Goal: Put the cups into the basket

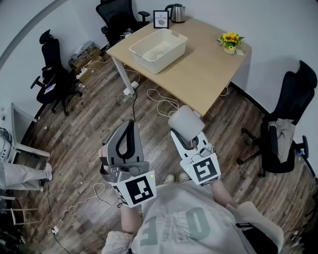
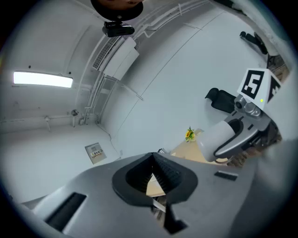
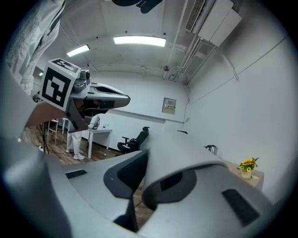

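Note:
A white basket [image 1: 158, 47] with a perforated bottom stands on the wooden table [image 1: 203, 64], far ahead of both grippers. My right gripper [image 1: 188, 133] is shut on a pale grey-white cup [image 1: 185, 121], held in the air over the wooden floor in front of the table. From the left gripper view the same cup [image 2: 215, 138] sticks out of the right gripper [image 2: 235, 139]. In the right gripper view the cup [image 3: 186, 153] fills the space between the jaws. My left gripper [image 1: 124, 141] hangs beside it to the left, its jaws together and holding nothing.
On the table are a kettle [image 1: 175, 12], a small framed sign [image 1: 161, 19] and a pot of yellow flowers [image 1: 229, 42]. Black office chairs [image 1: 285, 124] stand right, left [image 1: 52, 74] and behind. Cables [image 1: 159, 99] lie on the floor by the table leg.

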Available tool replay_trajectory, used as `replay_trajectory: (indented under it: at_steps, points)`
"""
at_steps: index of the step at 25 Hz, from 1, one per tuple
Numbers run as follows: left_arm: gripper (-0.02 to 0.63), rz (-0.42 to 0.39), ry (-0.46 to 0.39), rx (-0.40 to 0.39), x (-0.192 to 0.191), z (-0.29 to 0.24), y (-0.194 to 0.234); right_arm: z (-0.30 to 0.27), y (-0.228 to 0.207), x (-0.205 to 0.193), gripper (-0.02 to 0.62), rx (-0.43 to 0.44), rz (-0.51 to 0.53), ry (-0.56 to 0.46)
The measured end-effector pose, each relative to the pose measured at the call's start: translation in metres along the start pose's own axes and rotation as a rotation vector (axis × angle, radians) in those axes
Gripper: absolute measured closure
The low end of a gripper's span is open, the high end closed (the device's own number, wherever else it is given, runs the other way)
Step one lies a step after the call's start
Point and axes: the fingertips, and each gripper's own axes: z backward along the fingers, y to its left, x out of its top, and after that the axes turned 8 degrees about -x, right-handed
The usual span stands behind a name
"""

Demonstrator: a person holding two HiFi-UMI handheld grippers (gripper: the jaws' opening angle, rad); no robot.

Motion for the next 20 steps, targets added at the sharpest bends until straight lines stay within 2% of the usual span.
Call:
replay_trajectory:
  at_steps: [7,17,18,20]
  points:
    - [0.597,-0.007,0.026,-0.009,-0.011,-0.007,0.005,-0.008,-0.004,-0.014,0.546,-0.026,-0.022,0.035]
    - [0.597,0.031,0.003,-0.043,-0.010,-0.037,-0.018,-0.004,-0.024,-0.012,0.546,0.004,-0.020,-0.012]
    - [0.597,0.034,0.001,-0.051,-0.008,-0.040,-0.022,-0.002,-0.028,-0.011,0.546,0.005,-0.039,-0.029]
    - [0.597,0.028,0.006,-0.066,-0.003,-0.047,-0.028,0.005,-0.039,-0.006,0.546,0.011,-0.154,-0.082]
